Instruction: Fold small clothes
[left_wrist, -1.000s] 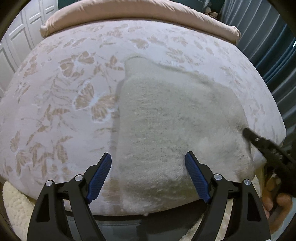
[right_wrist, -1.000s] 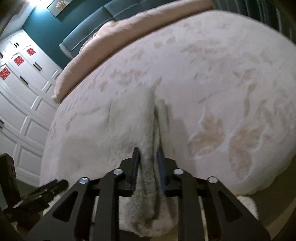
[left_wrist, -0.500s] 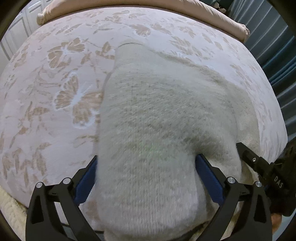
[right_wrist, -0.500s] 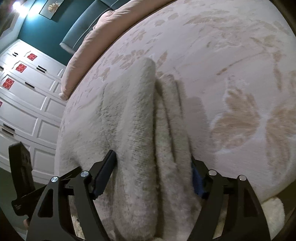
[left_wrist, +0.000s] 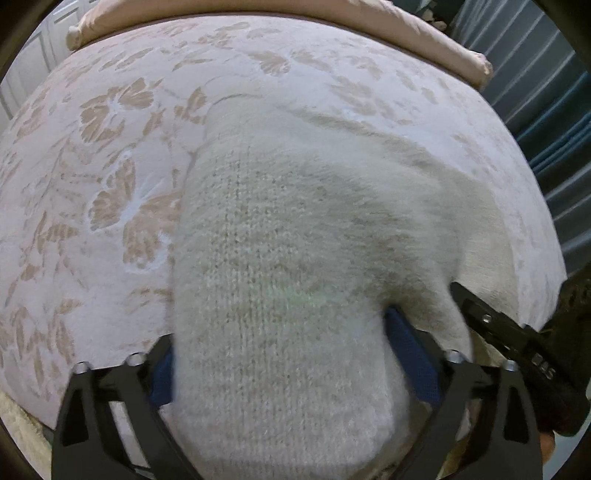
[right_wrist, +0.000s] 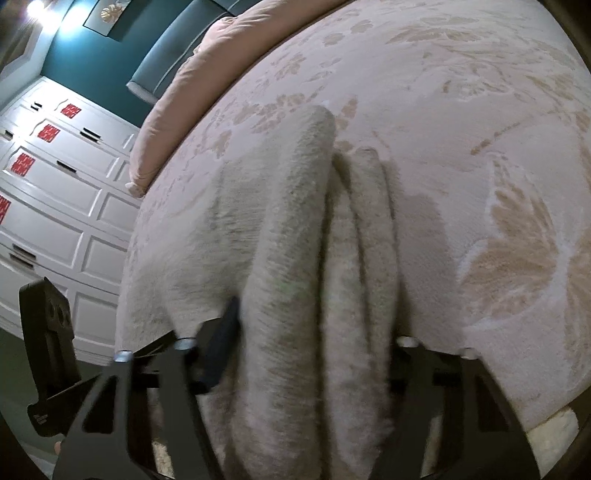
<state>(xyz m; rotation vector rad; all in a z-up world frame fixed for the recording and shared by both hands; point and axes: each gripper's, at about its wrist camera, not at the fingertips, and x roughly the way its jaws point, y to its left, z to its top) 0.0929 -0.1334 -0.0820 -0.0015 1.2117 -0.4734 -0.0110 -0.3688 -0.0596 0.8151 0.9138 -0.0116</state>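
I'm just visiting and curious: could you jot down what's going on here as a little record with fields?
Setting: a bed with a pale floral bedspread
Garment: a fluffy cream knit garment, folded into layers near the bed's edge
Left gripper: jaws closing, a wide fold of the knit between its blue pads
Right gripper: jaws closing, bunched layers of the knit between them
Grip: whether the pads already press the fabric cannot be told
Background: pink pillow, white wardrobe doors, teal wall

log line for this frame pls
task: fold | left gripper: closing, sweater between jaws | right gripper: closing, folded edge between jaws | surface: bed
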